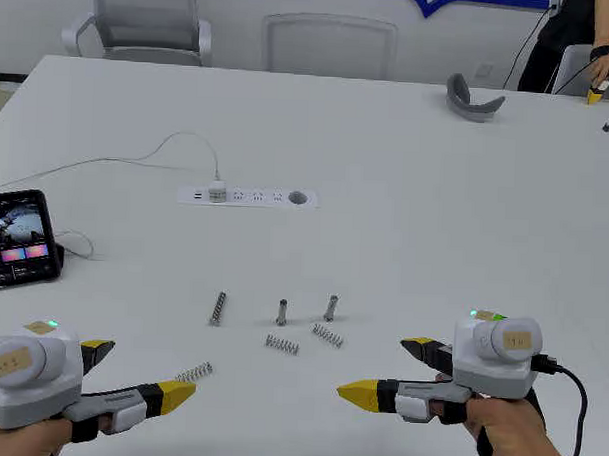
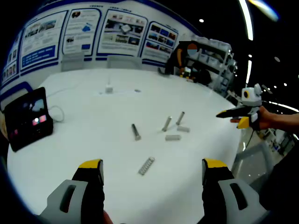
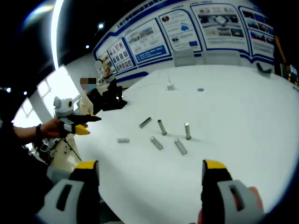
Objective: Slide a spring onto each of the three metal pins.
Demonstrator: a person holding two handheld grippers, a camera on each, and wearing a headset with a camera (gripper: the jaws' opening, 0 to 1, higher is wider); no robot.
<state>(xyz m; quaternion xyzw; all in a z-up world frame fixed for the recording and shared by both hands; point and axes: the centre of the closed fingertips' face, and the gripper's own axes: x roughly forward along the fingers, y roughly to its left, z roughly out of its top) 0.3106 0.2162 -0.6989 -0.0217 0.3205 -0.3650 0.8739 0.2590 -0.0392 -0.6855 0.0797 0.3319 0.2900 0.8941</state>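
White table [image 1: 407,152] | left gripper [image 1: 139,370], right gripper [image 1: 380,368] jaws wide open, empty | spring [image 1: 194,371] just before left jaws

My grippers at the near edge of the white desk [image 1: 435,223], fingers spread, nothing held.
Between my left gripper [image 1: 137,372] and right gripper [image 1: 385,368] lie three loose springs [image 1: 281,344]; just beyond, two pins [image 1: 282,312] stand upright and a third pin [image 1: 218,308] lies flat.
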